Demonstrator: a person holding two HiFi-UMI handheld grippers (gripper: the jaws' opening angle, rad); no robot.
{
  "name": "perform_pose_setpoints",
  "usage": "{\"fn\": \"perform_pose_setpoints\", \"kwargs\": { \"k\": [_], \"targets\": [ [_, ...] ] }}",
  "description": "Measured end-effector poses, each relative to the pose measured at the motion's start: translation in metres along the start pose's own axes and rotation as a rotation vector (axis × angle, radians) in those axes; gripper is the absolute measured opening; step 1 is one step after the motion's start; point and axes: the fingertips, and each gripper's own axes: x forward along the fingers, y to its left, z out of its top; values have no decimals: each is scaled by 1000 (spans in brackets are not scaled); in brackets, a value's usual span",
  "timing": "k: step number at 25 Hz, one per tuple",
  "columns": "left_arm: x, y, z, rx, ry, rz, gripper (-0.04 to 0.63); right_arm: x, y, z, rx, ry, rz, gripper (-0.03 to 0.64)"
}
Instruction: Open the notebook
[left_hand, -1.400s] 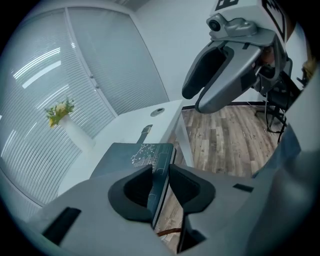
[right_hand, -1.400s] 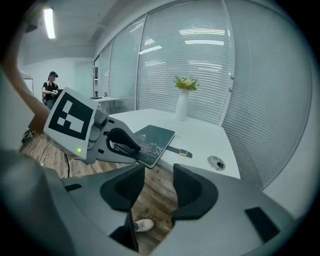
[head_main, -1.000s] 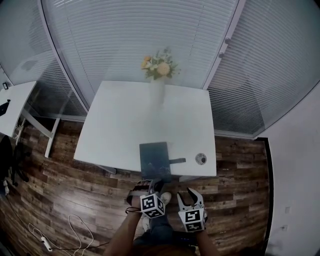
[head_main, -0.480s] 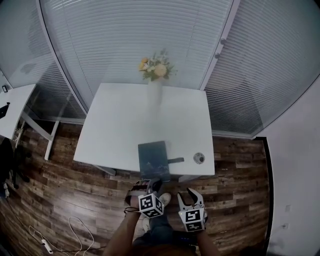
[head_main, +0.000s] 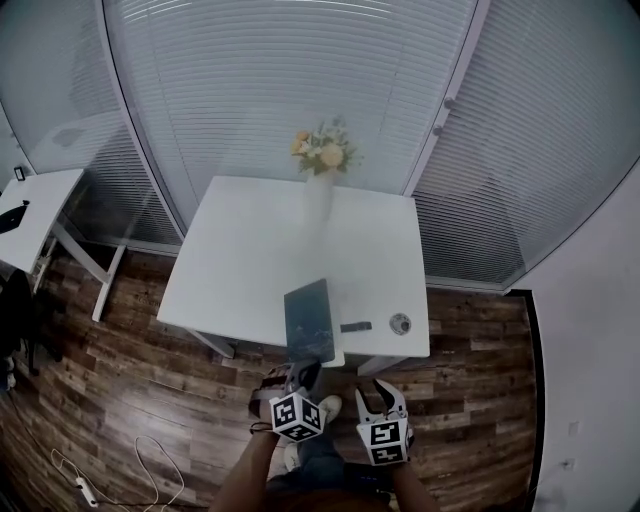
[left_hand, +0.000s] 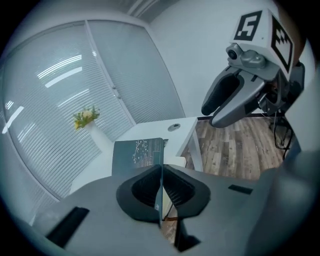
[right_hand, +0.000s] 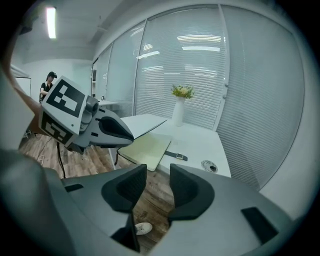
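The dark teal notebook (head_main: 308, 320) lies at the near edge of the white table (head_main: 250, 250). Its cover (left_hand: 137, 155) is lifted and tilted up, and a cream page (right_hand: 147, 148) shows beneath it. My left gripper (head_main: 300, 375) is shut on the cover's near edge; its jaws have just been closing with that thin edge (left_hand: 161, 192) between them. To its right, off the table and over the floor, my right gripper (head_main: 383, 392) is open. Its jaws have just been closing a little with nothing between them. The notebook's strap (head_main: 355, 327) lies flat to the right.
A white vase of flowers (head_main: 320, 165) stands at the table's far edge. A round cable grommet (head_main: 400, 323) sits near the front right corner. Window blinds run behind the table. Another desk (head_main: 30, 215) stands at the left, and a cable (head_main: 150, 460) lies on the wood floor.
The notebook's cover has risen from flat to tilted up on its near edge. My left gripper has moved up with it. The right gripper has stayed where it was.
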Motion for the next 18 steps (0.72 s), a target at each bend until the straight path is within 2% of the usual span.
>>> {"fn": "perform_pose_setpoints", "kwargs": {
  "k": [9, 14, 18],
  "targets": [
    [-37, 32, -18, -326, -72, 100, 32, 2, 2, 18, 33, -51, -16, 149],
    [-51, 37, -35, -504, -94, 111, 31, 0, -2, 20, 75, -68, -37, 146],
    [-63, 58, -48, -646, -140, 138, 31, 7, -3, 30, 100, -95, -47, 144]
  ]
}}
